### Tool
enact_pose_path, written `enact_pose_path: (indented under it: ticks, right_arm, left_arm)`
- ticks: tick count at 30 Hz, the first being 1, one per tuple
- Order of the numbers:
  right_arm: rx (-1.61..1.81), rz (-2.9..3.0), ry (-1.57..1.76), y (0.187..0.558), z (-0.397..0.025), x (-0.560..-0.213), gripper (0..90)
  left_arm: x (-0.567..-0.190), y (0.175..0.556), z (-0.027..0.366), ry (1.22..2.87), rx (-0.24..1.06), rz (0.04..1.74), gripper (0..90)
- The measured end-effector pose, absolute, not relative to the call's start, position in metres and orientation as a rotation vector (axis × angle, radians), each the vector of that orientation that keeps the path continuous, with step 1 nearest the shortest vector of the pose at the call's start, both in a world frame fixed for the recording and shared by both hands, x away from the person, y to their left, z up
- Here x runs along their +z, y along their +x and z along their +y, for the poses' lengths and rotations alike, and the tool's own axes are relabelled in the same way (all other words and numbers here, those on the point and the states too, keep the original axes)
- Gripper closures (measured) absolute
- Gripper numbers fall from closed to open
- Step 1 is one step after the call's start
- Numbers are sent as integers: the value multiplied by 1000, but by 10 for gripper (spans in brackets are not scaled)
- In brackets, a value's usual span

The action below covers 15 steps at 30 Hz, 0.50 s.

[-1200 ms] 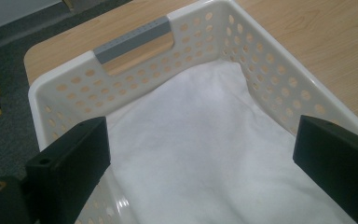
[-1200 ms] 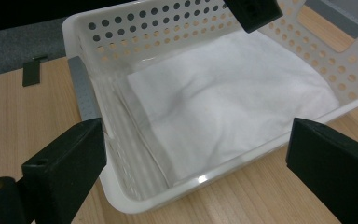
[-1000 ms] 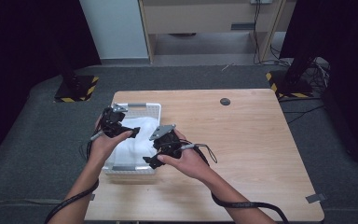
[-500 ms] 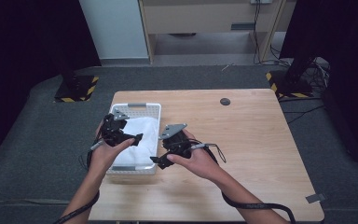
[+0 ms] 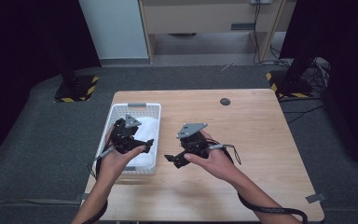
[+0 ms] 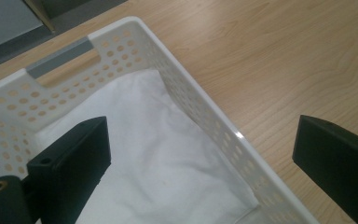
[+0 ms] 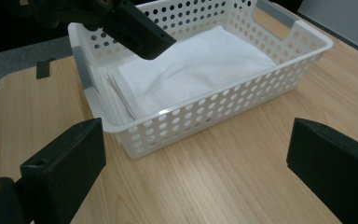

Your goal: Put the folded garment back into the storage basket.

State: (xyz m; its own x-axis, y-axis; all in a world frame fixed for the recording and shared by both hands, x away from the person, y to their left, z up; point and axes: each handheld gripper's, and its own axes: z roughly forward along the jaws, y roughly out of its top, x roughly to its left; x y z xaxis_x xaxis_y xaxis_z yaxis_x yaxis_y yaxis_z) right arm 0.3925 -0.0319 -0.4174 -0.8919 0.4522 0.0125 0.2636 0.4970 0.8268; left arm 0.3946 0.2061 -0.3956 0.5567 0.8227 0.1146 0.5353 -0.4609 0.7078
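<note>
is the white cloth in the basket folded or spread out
Folded: the white cloth lies in the basket as a neat flat stack with layered edges at one end.
</note>
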Motion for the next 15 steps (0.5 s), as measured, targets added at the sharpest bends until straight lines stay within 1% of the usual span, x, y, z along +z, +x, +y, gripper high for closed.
enact_pose_path:
  ticks: [15]
  right_arm:
    - [1350, 2482, 684, 387, -75, -416, 43]
  left_arm:
    - [-391, 382, 173, 2193, 596, 992, 38]
